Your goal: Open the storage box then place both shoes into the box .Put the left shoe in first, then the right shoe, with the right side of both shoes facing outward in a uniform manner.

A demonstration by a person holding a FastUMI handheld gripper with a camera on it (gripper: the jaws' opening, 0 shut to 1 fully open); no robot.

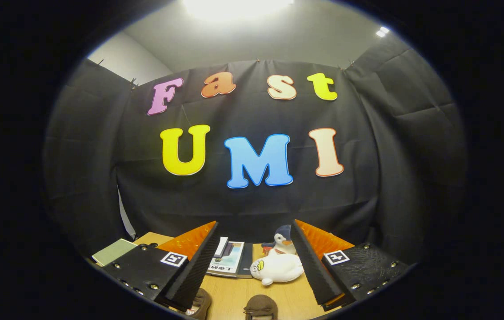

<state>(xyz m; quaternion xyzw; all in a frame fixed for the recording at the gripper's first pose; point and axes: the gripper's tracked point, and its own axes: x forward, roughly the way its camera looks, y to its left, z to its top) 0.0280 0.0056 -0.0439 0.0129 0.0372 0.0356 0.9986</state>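
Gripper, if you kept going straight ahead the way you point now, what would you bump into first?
Probably the white plush duck, lying on the table just ahead of the open gripper, with a plush penguin behind it. Depth is hard to judge; aimed higher, it might pass over them toward the black cloth wall.

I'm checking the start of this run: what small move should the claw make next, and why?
Probably tip down toward the table. The claw is open, holds nothing and aims at the wall; two brown shoes just peek in below its fingers, with books and plush toys beyond.
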